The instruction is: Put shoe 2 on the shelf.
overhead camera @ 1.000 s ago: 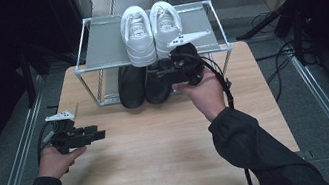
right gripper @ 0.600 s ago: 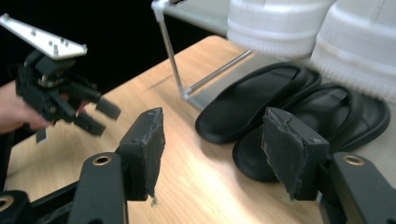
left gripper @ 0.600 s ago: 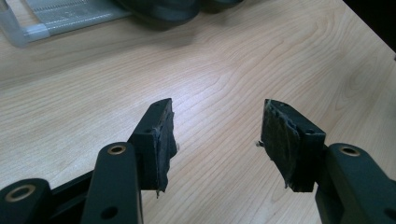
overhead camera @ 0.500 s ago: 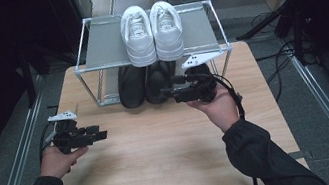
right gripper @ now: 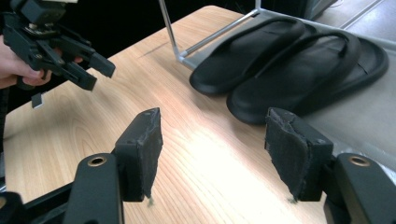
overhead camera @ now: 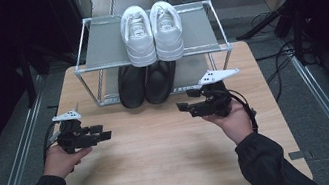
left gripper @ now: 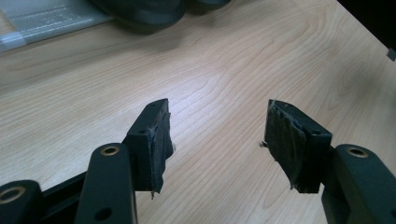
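Looking down, high view: two white sneakers [overhead camera: 151, 33] on top of one rack [overhead camera: 102, 47]; two black sandals [overhead camera: 146, 83] underneath it; two tools on the table [overhead camera: 163, 158].
Left gripper view: left tool [left gripper: 217, 140] released, having just widened, gripping nothing.
Right gripper view: right tool [right gripper: 212, 151] released, near the sandals [right gripper: 289, 65].

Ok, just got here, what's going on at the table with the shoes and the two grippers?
A person holds a gripper in each hand over the wooden table. Both are open and empty; the left gripper's jaws have just been opening. The right gripper hangs in front of the black sandals, which sit on the lower level of the metal rack, toes sticking out. The white sneakers sit side by side on the top shelf. Nothing is being gripped.
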Demonstrator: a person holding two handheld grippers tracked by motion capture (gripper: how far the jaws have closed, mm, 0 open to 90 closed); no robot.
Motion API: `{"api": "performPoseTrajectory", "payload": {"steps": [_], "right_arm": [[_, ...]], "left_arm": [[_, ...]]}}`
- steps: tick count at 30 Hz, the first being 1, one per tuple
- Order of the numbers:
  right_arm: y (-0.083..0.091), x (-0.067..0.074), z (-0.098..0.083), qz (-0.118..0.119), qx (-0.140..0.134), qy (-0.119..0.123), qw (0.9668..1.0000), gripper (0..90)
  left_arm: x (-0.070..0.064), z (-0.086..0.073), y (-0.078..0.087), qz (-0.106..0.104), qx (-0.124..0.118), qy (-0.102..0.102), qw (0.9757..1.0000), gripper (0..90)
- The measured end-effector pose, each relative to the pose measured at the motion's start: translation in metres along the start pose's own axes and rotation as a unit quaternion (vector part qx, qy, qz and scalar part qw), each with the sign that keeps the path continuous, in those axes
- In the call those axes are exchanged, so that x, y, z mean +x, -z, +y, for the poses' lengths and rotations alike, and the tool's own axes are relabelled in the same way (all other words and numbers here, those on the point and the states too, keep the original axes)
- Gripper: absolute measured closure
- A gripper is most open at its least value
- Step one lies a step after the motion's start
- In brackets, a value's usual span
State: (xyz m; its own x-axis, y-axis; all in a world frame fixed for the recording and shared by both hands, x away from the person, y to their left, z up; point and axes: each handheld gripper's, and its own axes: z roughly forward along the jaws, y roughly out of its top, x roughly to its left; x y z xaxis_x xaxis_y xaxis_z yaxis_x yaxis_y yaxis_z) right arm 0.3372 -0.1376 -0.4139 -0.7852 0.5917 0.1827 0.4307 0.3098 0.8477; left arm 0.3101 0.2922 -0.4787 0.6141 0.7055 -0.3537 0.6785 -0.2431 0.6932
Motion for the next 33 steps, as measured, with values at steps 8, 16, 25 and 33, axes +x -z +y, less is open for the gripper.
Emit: {"api": "performPoseTrajectory", "payload": {"steps": [8, 16, 25, 33], "right_arm": [[0.009, -0.007, -0.025, -0.014, 0.003, -0.014, 0.9998, 37.0], [0.020, -0.015, -0.045, -0.028, 0.011, -0.018, 0.9994, 34.6], [0.030, -0.015, -0.062, -0.034, 0.016, -0.008, 0.9993, 34.3], [0.023, -0.013, -0.066, -0.030, 0.025, -0.018, 0.9991, 33.4]], "left_arm": [[-0.008, 0.003, -0.004, -0.011, -0.002, -0.011, 0.9999, 39.9], [-0.017, 0.008, -0.008, -0.024, -0.003, -0.026, 0.9994, 38.8], [-0.024, 0.012, -0.015, -0.033, 0.003, -0.036, 0.9988, 38.0], [-0.030, 0.015, -0.021, -0.041, 0.009, -0.049, 0.9979, 37.1]]}}
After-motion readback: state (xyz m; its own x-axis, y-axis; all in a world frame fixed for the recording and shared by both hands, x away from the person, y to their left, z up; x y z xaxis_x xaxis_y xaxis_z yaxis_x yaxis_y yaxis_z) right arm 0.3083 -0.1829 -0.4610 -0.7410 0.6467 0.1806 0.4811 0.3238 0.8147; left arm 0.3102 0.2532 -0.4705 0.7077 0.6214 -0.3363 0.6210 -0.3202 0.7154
